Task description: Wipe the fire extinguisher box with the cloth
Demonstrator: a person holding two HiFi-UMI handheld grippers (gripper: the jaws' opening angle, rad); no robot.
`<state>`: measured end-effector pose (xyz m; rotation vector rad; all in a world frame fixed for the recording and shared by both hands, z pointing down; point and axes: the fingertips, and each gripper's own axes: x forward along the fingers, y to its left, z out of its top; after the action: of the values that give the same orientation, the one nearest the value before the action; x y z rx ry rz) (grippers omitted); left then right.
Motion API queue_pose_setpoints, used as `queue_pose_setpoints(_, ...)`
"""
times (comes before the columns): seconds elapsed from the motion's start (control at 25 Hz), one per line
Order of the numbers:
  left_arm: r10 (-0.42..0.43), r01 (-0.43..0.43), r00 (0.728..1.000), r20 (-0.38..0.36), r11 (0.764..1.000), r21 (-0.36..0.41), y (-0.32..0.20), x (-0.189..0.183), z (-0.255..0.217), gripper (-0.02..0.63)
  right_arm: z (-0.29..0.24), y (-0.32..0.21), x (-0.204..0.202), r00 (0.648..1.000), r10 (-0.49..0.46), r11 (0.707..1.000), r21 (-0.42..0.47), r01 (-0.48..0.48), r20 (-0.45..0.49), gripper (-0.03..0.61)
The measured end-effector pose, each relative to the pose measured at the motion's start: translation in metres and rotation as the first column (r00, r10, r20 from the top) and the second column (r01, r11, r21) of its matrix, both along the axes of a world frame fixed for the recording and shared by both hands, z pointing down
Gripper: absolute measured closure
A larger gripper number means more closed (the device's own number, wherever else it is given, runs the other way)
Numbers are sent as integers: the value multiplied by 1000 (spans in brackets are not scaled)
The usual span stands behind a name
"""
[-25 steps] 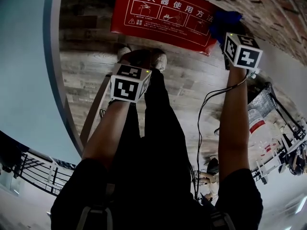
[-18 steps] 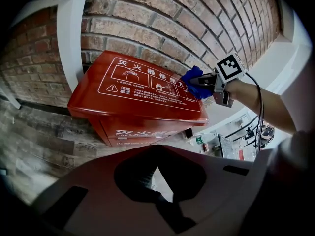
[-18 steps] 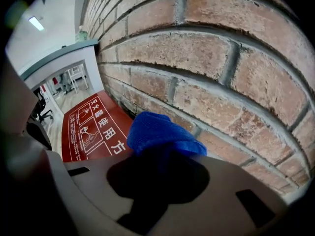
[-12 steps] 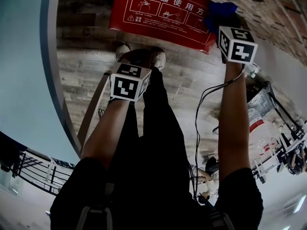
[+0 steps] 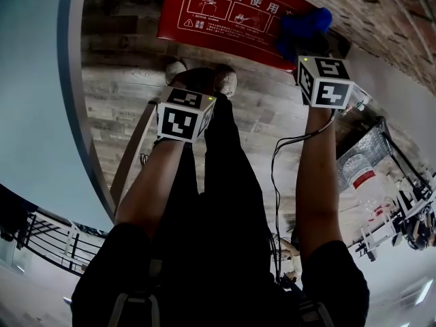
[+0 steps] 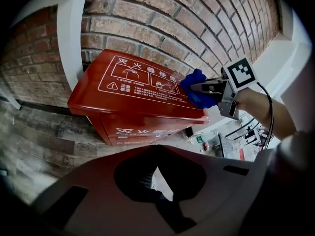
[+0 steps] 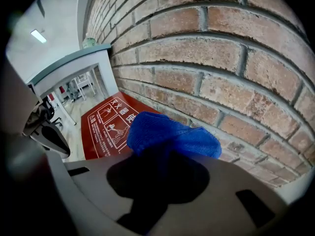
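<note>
The red fire extinguisher box (image 5: 231,12) stands against the brick wall, its lid printed with white instructions (image 6: 138,85). My right gripper (image 5: 303,46) is shut on a bunched blue cloth (image 5: 304,24) that rests on the right end of the lid. From the left gripper view, the cloth (image 6: 196,91) and right gripper (image 6: 205,88) sit over the lid's right edge. The cloth (image 7: 170,134) fills the right gripper's jaws. My left gripper (image 5: 184,114) hangs lower, away from the box, over the person's legs; its dark jaws (image 6: 156,173) meet with nothing between them.
Brick wall (image 7: 221,58) runs behind the box. A white pillar (image 5: 34,114) stands at the left. Grey wood floor (image 5: 122,94) lies below, with the person's shoes (image 5: 227,82) close to the box. A cable (image 5: 278,176) hangs from the right arm. A wire rack with bottles (image 5: 361,172) is at the right.
My right gripper has slid the blue cloth leftward along the right end of the lid. The left gripper has stayed where it was.
</note>
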<state>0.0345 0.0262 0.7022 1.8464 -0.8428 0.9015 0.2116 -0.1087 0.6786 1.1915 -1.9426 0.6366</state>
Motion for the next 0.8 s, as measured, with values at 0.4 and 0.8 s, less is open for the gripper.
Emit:
queue_pose_setpoints(0.4,-15,15,1000,-3,1000,-13,-3,-12,6,609,4,56,-4,999,-41,998,-38,41,-24,482)
queue_pose_setpoints(0.8,-11,11,1000,-27,1000,-8,-9,-17,2,609,4,62,-17,999,-19,998,-56,17,-32,482)
